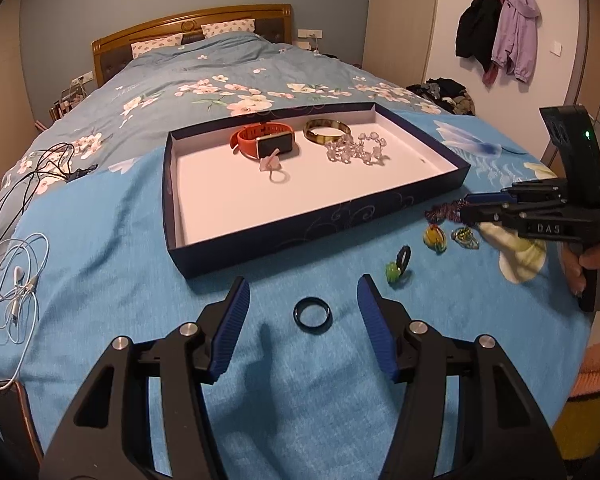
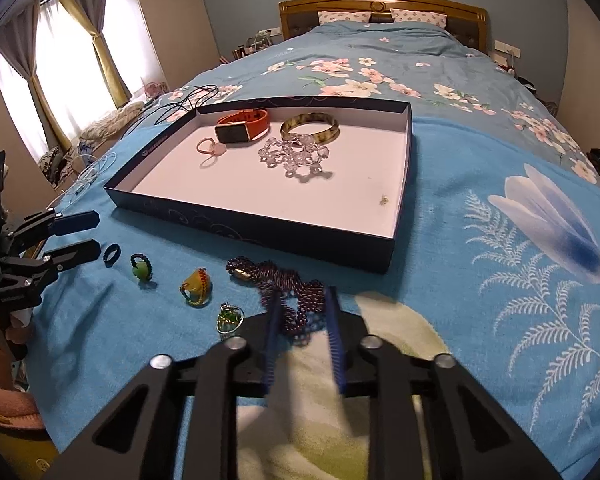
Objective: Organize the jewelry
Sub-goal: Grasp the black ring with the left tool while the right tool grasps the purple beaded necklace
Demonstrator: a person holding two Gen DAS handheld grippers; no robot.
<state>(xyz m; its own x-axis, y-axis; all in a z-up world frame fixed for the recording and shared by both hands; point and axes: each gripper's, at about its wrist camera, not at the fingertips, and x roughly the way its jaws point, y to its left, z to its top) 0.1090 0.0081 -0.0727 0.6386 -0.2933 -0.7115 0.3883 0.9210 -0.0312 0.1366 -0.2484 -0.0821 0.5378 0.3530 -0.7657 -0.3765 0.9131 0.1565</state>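
Your left gripper [image 1: 302,294] hangs over the blue blanket [image 1: 100,240] with its jaws spread wide, and the black ring [image 1: 313,315] lies flat on the fabric between the two blue pads [image 1: 230,320], touching neither. In the left wrist view, the dark blue tray [image 1: 260,236] sits at twelve o'clock from that ring. Inside it, toward the far wall, rest the orange watch [image 1: 266,141], the amber bangle [image 1: 327,131], the clear bead bracelet [image 1: 356,149] and the small pink ring [image 1: 274,164].

Your right gripper [image 2: 302,304] has its jaws drawn in narrow around the purple bead necklace [image 2: 284,288], which is heaped on the blanket just in front of the tray's near wall. The beads fill the gap between the fingers, but you cannot tell for sure whether the pads press them.

In the right wrist view, a row of loose pieces runs out toward nine o'clock from the necklace: the green wire pendant [image 2: 229,318] nearest, then the yellow ring [image 2: 197,285], then the green-stone ring [image 2: 141,270].
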